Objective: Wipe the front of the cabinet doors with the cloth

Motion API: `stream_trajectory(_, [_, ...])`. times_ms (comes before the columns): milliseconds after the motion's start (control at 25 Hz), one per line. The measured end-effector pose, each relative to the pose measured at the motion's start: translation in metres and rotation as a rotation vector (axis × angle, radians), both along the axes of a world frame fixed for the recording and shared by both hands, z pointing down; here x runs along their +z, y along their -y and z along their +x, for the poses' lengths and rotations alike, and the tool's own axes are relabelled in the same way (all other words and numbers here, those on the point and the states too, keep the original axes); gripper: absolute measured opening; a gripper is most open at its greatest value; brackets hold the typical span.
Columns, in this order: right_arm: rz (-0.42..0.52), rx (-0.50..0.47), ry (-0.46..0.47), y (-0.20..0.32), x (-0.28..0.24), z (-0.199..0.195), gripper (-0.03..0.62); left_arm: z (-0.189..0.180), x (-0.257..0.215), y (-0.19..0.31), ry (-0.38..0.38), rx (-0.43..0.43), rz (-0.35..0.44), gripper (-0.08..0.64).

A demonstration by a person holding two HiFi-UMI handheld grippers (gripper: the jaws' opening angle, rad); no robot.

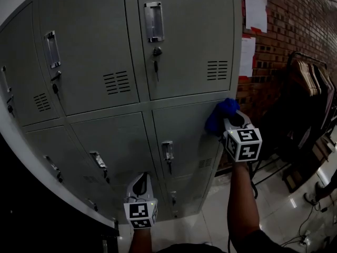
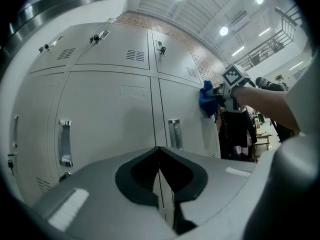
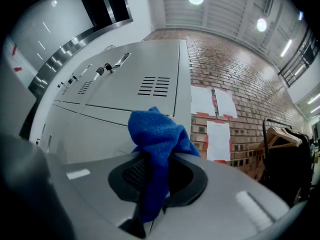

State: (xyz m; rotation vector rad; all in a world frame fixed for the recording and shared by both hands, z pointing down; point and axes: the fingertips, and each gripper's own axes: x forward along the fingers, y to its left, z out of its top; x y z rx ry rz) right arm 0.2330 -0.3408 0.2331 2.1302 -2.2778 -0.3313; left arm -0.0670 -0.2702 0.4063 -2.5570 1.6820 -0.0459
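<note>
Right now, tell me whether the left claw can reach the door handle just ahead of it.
Probably yes: the left claw is shut and empty, and nothing stands between it and the handle. The right claw, shut on the cloth, is off to the side.

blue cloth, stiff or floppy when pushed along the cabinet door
Probably floppy: the blue cloth bunches and droops where the right hand-held gripper pinches it. Likely light: the bunch stands up above the jaws. Its nubby weave should drag, not slide, on the cabinet door.

Blue cloth (image 1: pixel 218 115) bunched against top right corner of grey cabinet door (image 1: pixel 184 133).
</note>
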Motion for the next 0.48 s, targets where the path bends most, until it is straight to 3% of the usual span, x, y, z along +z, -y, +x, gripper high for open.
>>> stream_trajectory(200, [0.013, 0.024, -0.027, -0.007, 0.0, -0.006, 0.055, 0.0, 0.0, -0.003, -0.004, -0.001, 0.001, 0.011])
stream_trajectory(480, [-0.007, -0.16, -0.055, -0.013, 0.032, -0.106, 0.055, -0.012, 0.008, -0.007, -0.014, -0.016, -0.017, 0.011])
